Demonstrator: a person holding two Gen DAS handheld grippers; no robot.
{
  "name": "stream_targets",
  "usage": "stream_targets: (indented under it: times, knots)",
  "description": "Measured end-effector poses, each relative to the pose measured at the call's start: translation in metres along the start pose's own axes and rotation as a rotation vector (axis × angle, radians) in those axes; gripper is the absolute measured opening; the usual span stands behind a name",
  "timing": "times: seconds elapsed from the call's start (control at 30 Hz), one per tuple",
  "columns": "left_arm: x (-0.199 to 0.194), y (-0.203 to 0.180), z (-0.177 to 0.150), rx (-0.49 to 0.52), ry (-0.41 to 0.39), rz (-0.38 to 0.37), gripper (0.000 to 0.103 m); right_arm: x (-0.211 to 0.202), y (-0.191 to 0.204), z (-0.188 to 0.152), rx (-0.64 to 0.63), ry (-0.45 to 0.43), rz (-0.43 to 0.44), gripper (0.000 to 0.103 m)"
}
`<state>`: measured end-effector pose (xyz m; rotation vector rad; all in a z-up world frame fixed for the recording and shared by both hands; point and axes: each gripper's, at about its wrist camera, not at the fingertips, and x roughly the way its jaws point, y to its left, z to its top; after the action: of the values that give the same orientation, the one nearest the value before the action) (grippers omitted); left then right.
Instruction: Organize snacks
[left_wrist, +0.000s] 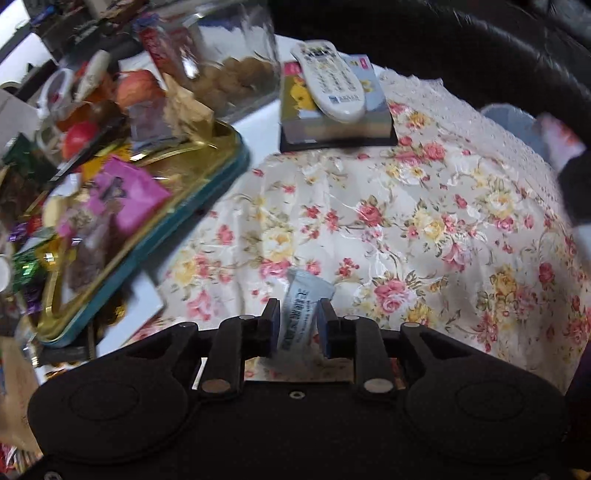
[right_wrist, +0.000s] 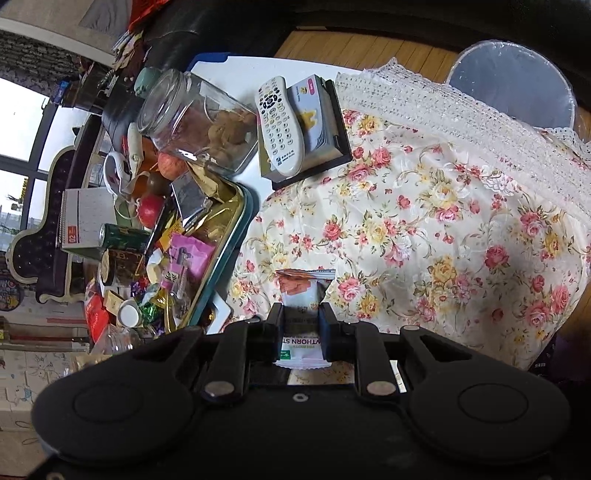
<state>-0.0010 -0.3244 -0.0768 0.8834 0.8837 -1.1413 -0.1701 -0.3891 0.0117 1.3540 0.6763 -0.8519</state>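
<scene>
In right gripper (right_wrist: 300, 325): "THORN" packet (right_wrist: 303, 295).

Bright window (right_wrist: 22, 122) beyond a cluttered table, wooden floor (right_wrist: 369, 48), black sofa (left_wrist: 461, 40) behind.

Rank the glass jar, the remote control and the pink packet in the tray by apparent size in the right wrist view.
1. glass jar
2. remote control
3. pink packet
This is apparent size only; the differing camera distances leave the true order unsure.

A white table (right_wrist: 236, 74) carries a floral cloth (right_wrist: 424, 221), gold tray (right_wrist: 225, 221) and glass jar (right_wrist: 192, 118).
</scene>
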Motion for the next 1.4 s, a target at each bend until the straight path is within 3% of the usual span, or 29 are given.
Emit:
stream_targets:
  times: [0.4, 0.47, 0.53, 0.67, 0.73, 0.83, 0.93, 1.1, 1.23, 1.4]
  knots:
    - [0.034, 0.001, -0.006, -0.042, 0.033, 0.024, 0.041, -0.002, 0.002, 0.003, 0.010, 0.014, 0.029, 0.021]
    - [0.035, 0.008, -0.005, -0.118, 0.049, 0.005, 0.039, -0.002, 0.003, 0.002, 0.003, 0.011, 0.026, 0.021]
    - [0.035, 0.020, -0.004, -0.224, 0.094, -0.028, 0.029, -0.001, 0.004, 0.001, -0.006, 0.003, 0.017, 0.021]
    - [0.023, 0.051, -0.012, -0.493, 0.193, -0.049, 0.027, 0.002, 0.004, 0.000, -0.010, -0.005, -0.003, 0.021]
    - [0.008, 0.064, -0.020, -0.580, 0.213, -0.062, 0.027, 0.002, 0.006, -0.003, -0.024, -0.006, -0.007, 0.021]
    - [-0.019, 0.074, -0.030, -0.609, 0.248, 0.030, 0.027, 0.005, 0.011, -0.008, -0.050, -0.011, -0.018, 0.021]
    - [-0.055, 0.080, -0.044, -0.612, 0.228, 0.117, 0.027, 0.009, 0.018, -0.016, -0.085, -0.006, -0.031, 0.021]
    - [-0.108, 0.108, -0.081, -0.710, 0.173, 0.157, 0.027, 0.021, 0.035, -0.037, -0.166, 0.027, -0.041, 0.021]
    - [-0.141, 0.129, -0.119, -0.776, 0.131, 0.251, 0.027, 0.033, 0.054, -0.060, -0.245, 0.055, -0.049, 0.021]
    - [-0.165, 0.161, -0.175, -0.899, 0.144, 0.299, 0.027, 0.046, 0.081, -0.097, -0.354, 0.107, -0.037, 0.021]
